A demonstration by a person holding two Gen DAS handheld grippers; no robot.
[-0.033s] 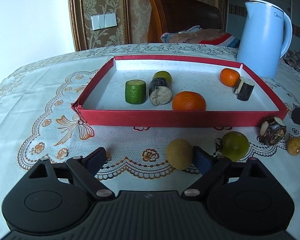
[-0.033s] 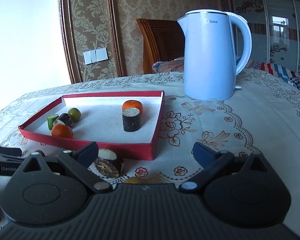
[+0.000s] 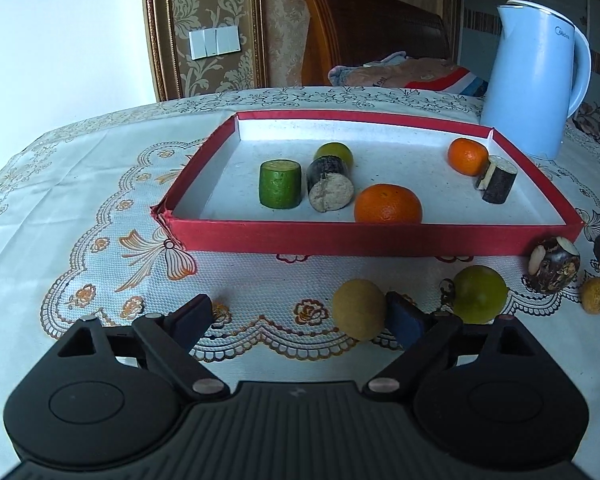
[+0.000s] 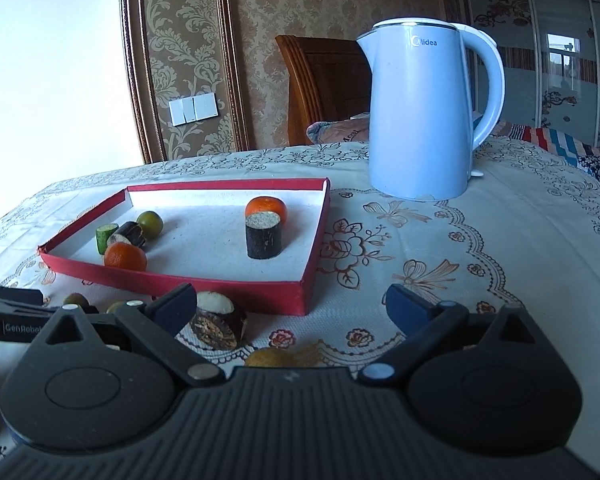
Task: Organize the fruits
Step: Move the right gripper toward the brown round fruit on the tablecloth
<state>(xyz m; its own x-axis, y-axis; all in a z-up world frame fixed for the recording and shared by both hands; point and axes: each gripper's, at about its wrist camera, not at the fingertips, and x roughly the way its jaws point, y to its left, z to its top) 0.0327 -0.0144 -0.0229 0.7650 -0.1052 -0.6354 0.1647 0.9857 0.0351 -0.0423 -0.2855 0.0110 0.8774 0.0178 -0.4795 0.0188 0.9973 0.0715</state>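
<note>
Red tray (image 3: 372, 240) at centre of cloth-covered surface (image 3: 80, 208) collects sorted fruit: two oranges, green fruit, green cylinder piece (image 3: 280, 189) upright, axis vertical. Dark cylinder (image 3: 331, 190) lies on side, cut face toward camera; second dark cylinder (image 4: 264, 235) stands upright near right wall.

Left gripper (image 3: 300, 316) spread wide, empty, low before tray; tan round fruit (image 3: 359, 309) inside gap against right pad, likely next pick.

Right gripper (image 4: 290, 304) open, empty, beside mottled dark fruit (image 4: 217, 324) outside tray.
</note>
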